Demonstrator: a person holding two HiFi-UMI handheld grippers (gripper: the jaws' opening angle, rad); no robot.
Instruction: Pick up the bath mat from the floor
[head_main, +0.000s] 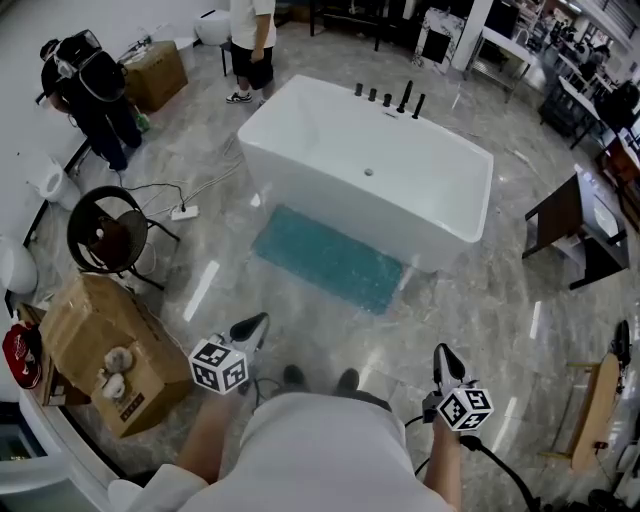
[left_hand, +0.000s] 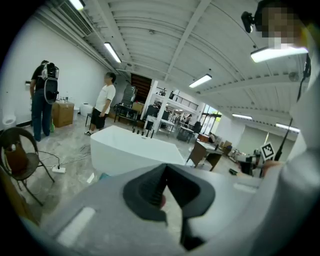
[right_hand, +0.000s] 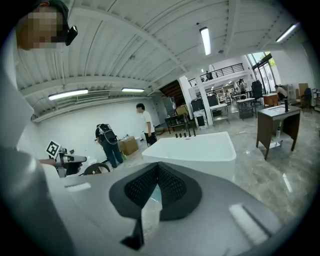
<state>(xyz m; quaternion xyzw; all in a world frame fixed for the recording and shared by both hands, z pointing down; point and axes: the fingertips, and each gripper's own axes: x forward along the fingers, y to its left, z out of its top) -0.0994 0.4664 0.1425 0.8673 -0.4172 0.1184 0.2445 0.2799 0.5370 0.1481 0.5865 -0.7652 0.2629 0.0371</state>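
Observation:
A teal bath mat (head_main: 330, 258) lies flat on the grey marble floor, along the near side of a white bathtub (head_main: 370, 170). My left gripper (head_main: 252, 327) is held at waist height, well short of the mat, shut with nothing in it. My right gripper (head_main: 445, 362) is at the lower right, also shut and empty, some way from the mat's right end. In the left gripper view the jaws (left_hand: 161, 192) meet in front of the tub (left_hand: 130, 150). The right gripper view shows closed jaws (right_hand: 156, 187) with the tub (right_hand: 197, 147) beyond them.
An open cardboard box (head_main: 105, 350) and a round black chair (head_main: 105, 230) stand at my left, with a cable and power strip (head_main: 184, 212) on the floor. Two people (head_main: 95, 90) stand at the far left. A dark side table (head_main: 575, 235) is at the right.

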